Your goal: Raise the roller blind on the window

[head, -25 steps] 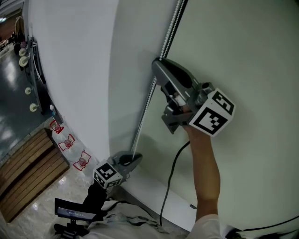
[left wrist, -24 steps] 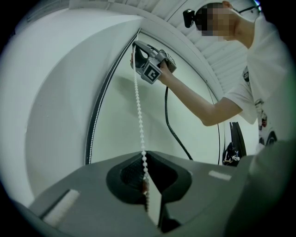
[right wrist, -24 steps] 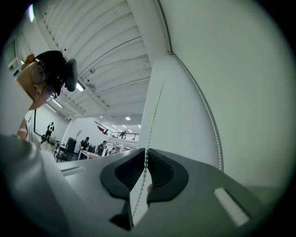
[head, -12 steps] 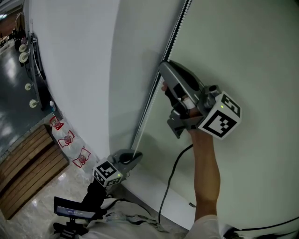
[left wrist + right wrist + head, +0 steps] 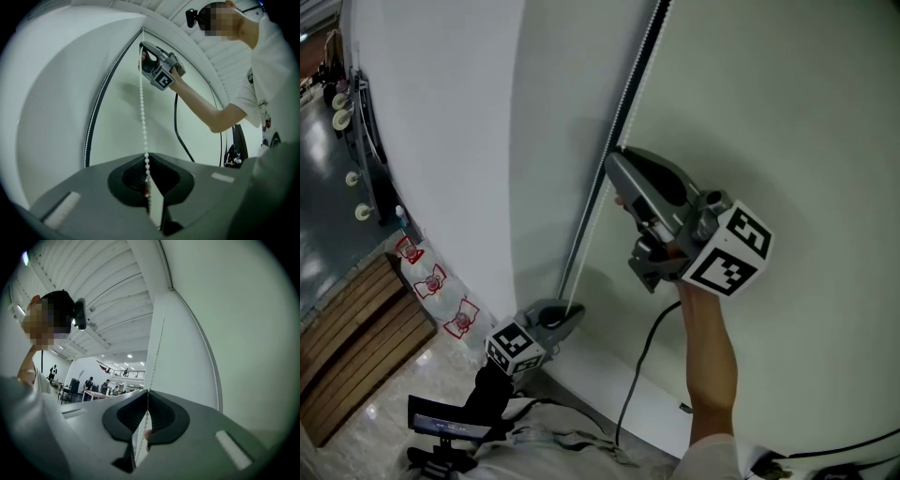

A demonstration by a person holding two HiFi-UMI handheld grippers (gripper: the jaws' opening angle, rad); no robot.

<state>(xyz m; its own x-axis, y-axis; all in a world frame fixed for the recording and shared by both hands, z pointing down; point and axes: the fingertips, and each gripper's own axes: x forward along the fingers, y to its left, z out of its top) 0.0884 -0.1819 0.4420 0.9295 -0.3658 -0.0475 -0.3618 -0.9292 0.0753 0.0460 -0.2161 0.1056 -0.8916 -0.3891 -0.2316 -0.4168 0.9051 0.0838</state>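
The right gripper (image 5: 617,164) has just been closing and now pinches the white beaded pull chain (image 5: 587,234) up high. The chain runs steeply down to the left gripper (image 5: 570,315), clamped on it below.

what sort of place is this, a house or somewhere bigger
Likely a large open hall or workshop, not a house: a high ribbed ceiling with spotlights, a railed mezzanine, and people at a table far behind.

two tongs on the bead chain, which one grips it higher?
The right tongs: they have just been closing on the bead chain at the top of the taut run. The left tongs clamp the same chain far lower.
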